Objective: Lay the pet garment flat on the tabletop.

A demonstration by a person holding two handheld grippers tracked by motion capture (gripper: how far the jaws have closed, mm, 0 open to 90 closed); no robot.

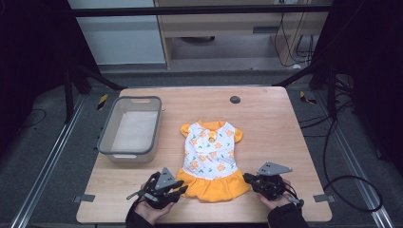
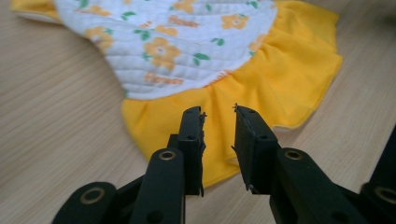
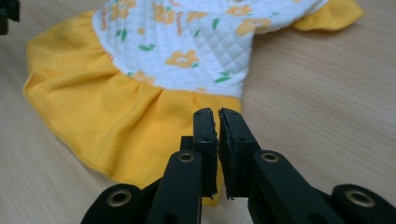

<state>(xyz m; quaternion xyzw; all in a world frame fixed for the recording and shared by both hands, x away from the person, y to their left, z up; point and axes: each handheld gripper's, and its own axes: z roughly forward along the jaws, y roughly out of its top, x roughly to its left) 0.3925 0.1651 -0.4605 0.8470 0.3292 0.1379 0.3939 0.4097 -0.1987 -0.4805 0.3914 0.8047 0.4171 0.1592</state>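
Note:
A small dress (image 1: 211, 159) lies flat on the wooden table (image 1: 271, 128), its white flowered top toward the far side and its yellow skirt toward me. My left gripper (image 1: 179, 189) sits at the skirt's left hem corner. In the left gripper view its jaws (image 2: 218, 112) stand open just above the yellow skirt (image 2: 285, 70), with nothing between the pads. My right gripper (image 1: 247, 178) is at the skirt's right corner. Its jaws (image 3: 218, 113) are parted by a thin slit over the skirt's edge (image 3: 116, 121), and no cloth shows between them.
A grey plastic basin (image 1: 129, 128) stands on the left of the table, its inside bare. A small black disc (image 1: 235, 99) sits near the far edge. Bare wood lies to the right of the dress. Cables trail on the floor at the right.

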